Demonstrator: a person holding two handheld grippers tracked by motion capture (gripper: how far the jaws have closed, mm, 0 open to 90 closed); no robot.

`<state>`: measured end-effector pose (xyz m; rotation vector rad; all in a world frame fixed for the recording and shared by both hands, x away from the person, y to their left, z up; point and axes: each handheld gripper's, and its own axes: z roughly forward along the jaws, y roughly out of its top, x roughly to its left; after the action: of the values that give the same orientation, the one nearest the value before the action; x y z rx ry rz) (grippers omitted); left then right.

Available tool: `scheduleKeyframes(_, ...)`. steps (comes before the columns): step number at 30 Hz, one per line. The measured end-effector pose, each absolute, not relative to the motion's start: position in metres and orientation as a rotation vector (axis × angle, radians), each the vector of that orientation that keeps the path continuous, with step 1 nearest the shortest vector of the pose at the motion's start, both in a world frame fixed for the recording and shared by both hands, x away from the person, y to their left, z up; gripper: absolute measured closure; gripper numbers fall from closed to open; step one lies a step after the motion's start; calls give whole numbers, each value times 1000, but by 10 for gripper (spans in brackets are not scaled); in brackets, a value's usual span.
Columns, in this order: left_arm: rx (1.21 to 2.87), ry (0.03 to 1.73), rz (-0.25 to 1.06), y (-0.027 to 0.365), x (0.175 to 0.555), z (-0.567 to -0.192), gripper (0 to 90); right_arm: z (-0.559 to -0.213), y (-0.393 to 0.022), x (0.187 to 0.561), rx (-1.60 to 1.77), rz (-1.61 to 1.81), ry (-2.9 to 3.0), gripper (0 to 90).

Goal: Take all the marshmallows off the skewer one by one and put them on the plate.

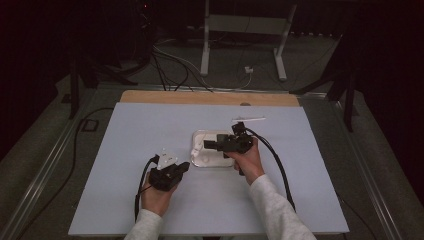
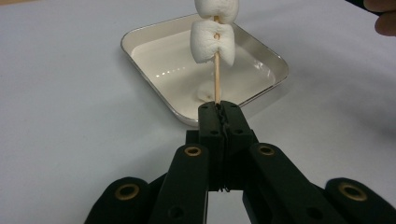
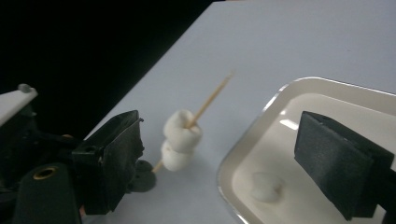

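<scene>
High view puts your left gripper (image 1: 175, 167) low on the pale blue table sheet (image 1: 130, 150), just beside the near-left corner of the shallow white rectangular tray with a metal rim (image 1: 197, 150), while your right gripper (image 1: 212, 145) hangs over that tray. Left gripper view shows its jaws pressed together on the foot of a thin wooden skewer (image 2: 216, 84), which stands roughly upright and already carries two white marshmallows (image 2: 213, 41), stacked and touching, with bare stick below them. Right gripper view shows the same skewer (image 3: 210, 100) leaning, its pointed tip free above the pair, and your right jaws standing wide apart with nothing between them; a third soft white marshmallow (image 3: 266, 185) lies loose on the tray floor between the two pads (its outline is blurred). Judgement: the threading is partly done and the step in hand is the pickup of the next piece. The next move calls for lowering the right jaws astride that piece, closing lightly enough not to crush it, then carrying it to the free tip and pushing it down square to the stick. Keep your left grip steady; any tilt there will spoil the aim.
</scene>
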<state>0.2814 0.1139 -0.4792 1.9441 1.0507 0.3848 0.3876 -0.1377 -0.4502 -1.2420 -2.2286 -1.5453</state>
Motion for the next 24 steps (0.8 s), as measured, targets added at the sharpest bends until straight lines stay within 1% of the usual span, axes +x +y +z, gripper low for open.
scheduleKeyframes(6,1942,1037,377,112,280,-477,900,-449,-133,386,-1212,-1552,-2219,168)
scheduleKeyframes(7,1941,1035,375,111,280,-477,900,-450,-131,386,-1204,-1543,-2209,187)
scheduleKeyframes(8,1941,1032,375,111,280,-476,900,-450,-131,386,-1204,-1543,-2209,187)
scheduleKeyframes(10,1937,1028,372,110,279,-476,900,-452,-128,385,-1178,-1528,-2202,234)
scheduleKeyframes(11,1936,1026,370,110,279,-475,900,-452,-128,385,-1178,-1528,-2202,234)
scheduleKeyframes(12,1933,1024,369,109,279,-475,900,-454,-126,385,-1154,-1522,-2192,298)
scheduleKeyframes(13,1930,1021,364,109,279,-475,900,-455,-125,385,-1150,-1514,-2188,330)
scheduleKeyframes(14,1928,1018,359,109,279,-475,900,-455,-125,385,-1150,-1514,-2188,330)
scheduleKeyframes(15,1924,1018,354,109,279,-474,900,-456,-123,385,-1148,-1505,-2186,384)
scheduleKeyframes(16,1917,1016,347,109,279,-474,900,-456,-123,385,-1148,-1505,-2186,384)
scheduleKeyframes(18,1913,1011,344,108,279,-473,900,-459,-120,385,-1158,-1481,-2173,465)
scheduleKeyframes(19,1913,1008,344,108,278,-473,900,-459,-120,385,-1158,-1481,-2173,465)
scheduleKeyframes(20,1910,1006,343,108,278,-473,900,-461,-119,386,-1158,-1465,-2161,521)
scheduleKeyframes(22,1909,1004,341,108,278,-472,900,-462,-119,386,-1154,-1460,-2160,535)
scheduleKeyframes(23,1912,1005,341,108,278,-473,900,-463,-118,386,-1154,-1449,-2158,565)
scheduleKeyframes(24,1914,1007,341,108,278,-473,900,-463,-118,385,-1143,-1449,-2152,656)
